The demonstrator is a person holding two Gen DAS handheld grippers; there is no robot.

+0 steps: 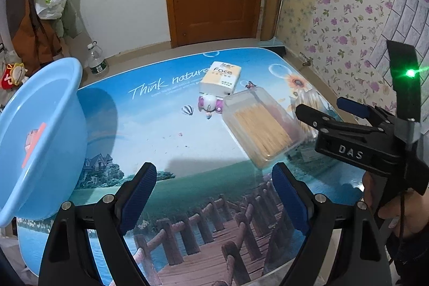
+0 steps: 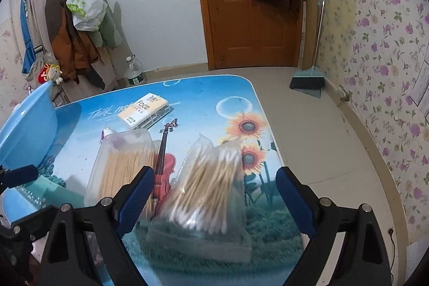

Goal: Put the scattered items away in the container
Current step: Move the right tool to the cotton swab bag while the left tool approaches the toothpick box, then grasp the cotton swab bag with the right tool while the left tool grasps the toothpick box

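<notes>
A light blue basin [image 1: 40, 141] stands at the table's left edge; it also shows in the right wrist view [image 2: 26, 122]. A clear box of wooden sticks [image 1: 261, 125] lies right of centre, also seen in the right wrist view [image 2: 123, 168]. A clear bag of cotton swabs [image 2: 211, 184] lies between the open fingers of my right gripper [image 2: 214, 200]. A tissue pack marked "Face" [image 1: 221, 78] and a small white and purple toy [image 1: 210, 103] lie farther back. My left gripper [image 1: 214, 195] is open and empty over the near table. The right gripper [image 1: 335, 109] shows at the right.
The table [image 1: 187, 152] has a printed landscape top. A water bottle [image 1: 96, 62] stands on the floor behind it. A broom and dustpan [image 2: 308, 79] lean at the flowered wall. Coats and a bag hang at the left wall.
</notes>
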